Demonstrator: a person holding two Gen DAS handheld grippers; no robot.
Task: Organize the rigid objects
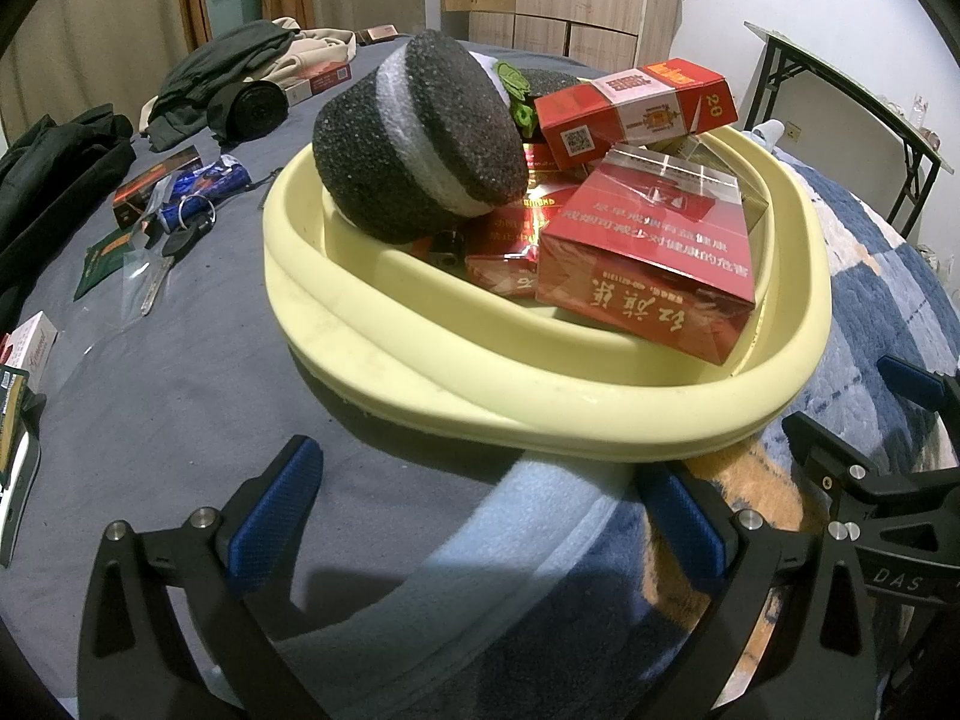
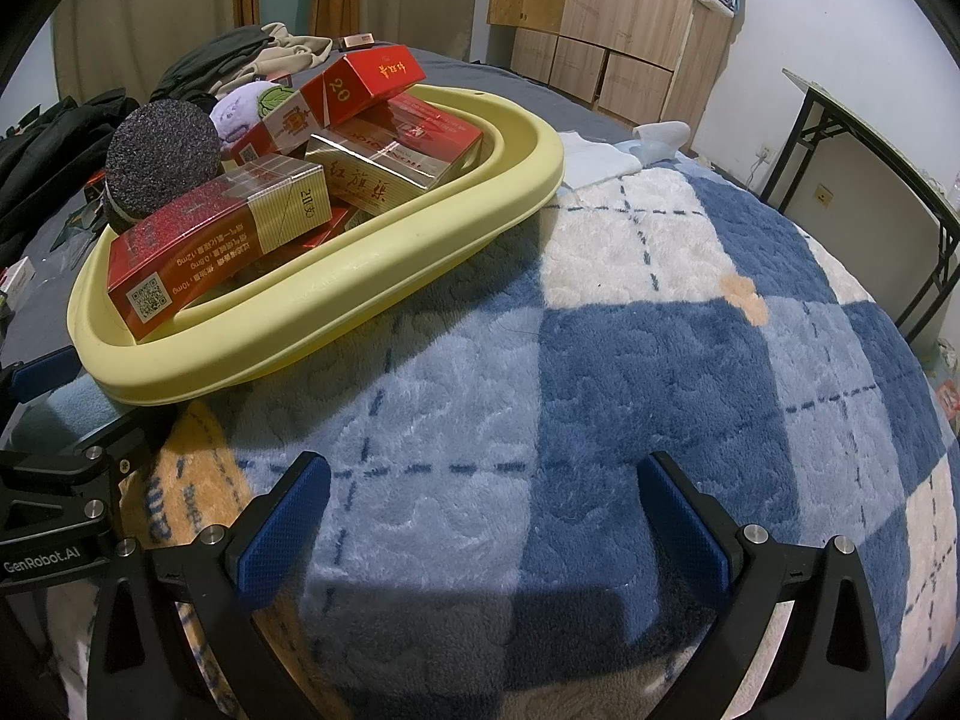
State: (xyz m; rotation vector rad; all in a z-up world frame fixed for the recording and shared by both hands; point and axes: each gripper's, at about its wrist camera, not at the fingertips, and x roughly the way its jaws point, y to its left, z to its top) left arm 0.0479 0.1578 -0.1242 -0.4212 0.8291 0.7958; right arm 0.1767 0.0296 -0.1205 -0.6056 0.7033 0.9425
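A pale yellow basin point(image 1: 456, 360) sits on the bed and also shows in the right wrist view point(image 2: 336, 294). It holds several red cigarette boxes point(image 1: 648, 252), a dark cookie-shaped cushion point(image 1: 414, 138) and a small plush toy point(image 2: 240, 111). My left gripper point(image 1: 480, 510) is open and empty just in front of the basin's near rim. My right gripper point(image 2: 480, 516) is open and empty over the plaid blanket point(image 2: 660, 330), to the right of the basin; it shows at the right edge of the left wrist view point(image 1: 864, 450).
On the grey sheet left of the basin lie a small box point(image 1: 156, 183), a blue object with keys point(image 1: 198, 198), a plastic bag point(image 1: 141, 264) and dark clothes point(image 1: 222, 78). A wooden wardrobe point(image 2: 606, 18) and a folding table point(image 2: 870, 138) stand behind.
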